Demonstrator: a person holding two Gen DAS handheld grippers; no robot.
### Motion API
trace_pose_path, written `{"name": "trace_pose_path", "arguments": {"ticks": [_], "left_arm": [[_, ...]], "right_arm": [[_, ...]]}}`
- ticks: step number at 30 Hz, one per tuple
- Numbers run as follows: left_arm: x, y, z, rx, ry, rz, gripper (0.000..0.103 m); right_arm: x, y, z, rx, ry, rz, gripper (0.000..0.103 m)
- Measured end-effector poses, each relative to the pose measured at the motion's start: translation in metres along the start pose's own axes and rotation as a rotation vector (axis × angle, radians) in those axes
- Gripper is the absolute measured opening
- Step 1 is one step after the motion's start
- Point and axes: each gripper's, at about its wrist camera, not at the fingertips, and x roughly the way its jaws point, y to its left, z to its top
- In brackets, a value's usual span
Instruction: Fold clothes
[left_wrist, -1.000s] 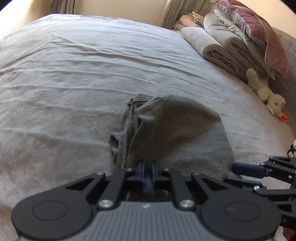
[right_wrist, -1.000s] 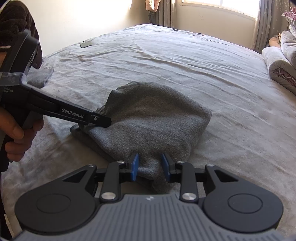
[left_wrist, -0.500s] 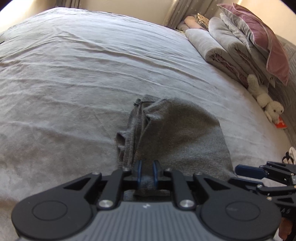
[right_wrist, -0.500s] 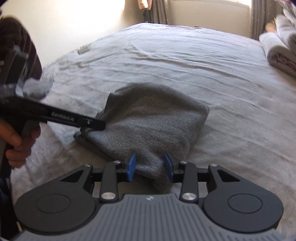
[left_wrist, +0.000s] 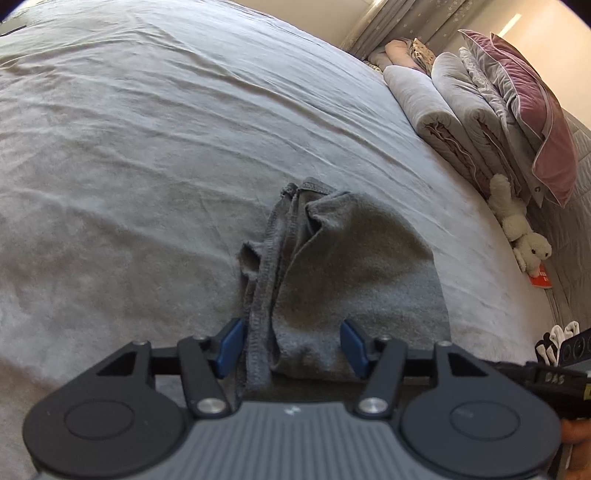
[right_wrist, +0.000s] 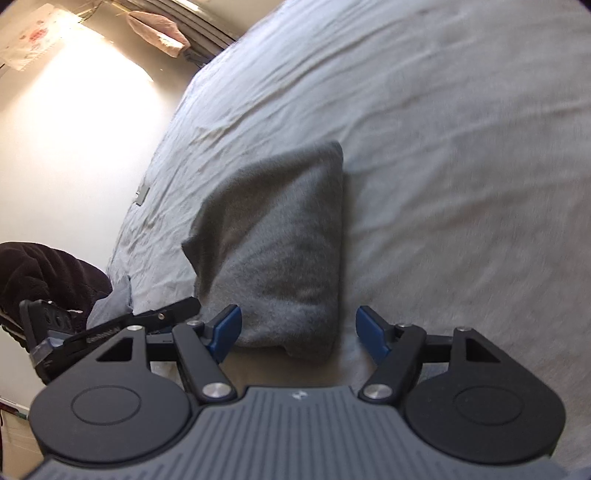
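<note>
We see the folded grey garment (left_wrist: 343, 273) on the bed (left_wrist: 147, 147), reaching toward twelve o'clock from both tongs; left gripper (left_wrist: 291, 345) and right gripper (right_wrist: 297, 332) have just been opening, near edge between unpressed pads; stitched hems bunch at nine o'clock.

Left gripper (left_wrist: 291, 345): jaws have just been opening, pads now off the cloth (left_wrist: 343, 273), near edge lying between them. Right gripper (right_wrist: 297, 334): jaws likewise opening, cloth released, wrist rolled, so its view of the bed (right_wrist: 461, 147) tilts.
</note>
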Motion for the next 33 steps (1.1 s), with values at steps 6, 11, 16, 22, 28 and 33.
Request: {"name": "trace_pose_path", "arguments": {"ticks": [6, 11, 16, 22, 28, 33], "left_arm": [[0.005, 0.002, 0.000, -0.012, 0.001, -0.001, 0.014], [-0.012, 0.000, 0.001, -0.060, -0.045, -0.102, 0.013], [-0.009, -0.020, -0.015, 0.031, 0.026, -0.075, 0.013], [-0.001, -0.026, -0.016, 0.076, 0.049, -0.028, 0.014], [0.004, -0.026, -0.017, 0.102, 0.059, -0.006, 0.014], [0.006, -0.025, -0.017, 0.113, 0.064, 0.002, 0.014]], "right_arm": [[0.009, 0.013, -0.011, -0.059, -0.048, -0.035, 0.054], [-0.006, 0.032, -0.007, -0.131, -0.108, -0.049, 0.037], [-0.035, 0.063, -0.012, -0.472, -0.133, -0.177, 0.036], [-0.010, 0.032, -0.016, -0.494, 0.060, -0.194, 0.048], [-0.030, -0.006, 0.009, -0.111, -0.028, 0.010, 0.064], [-0.016, -0.005, 0.003, -0.107, -0.028, -0.051, 0.040]]}}
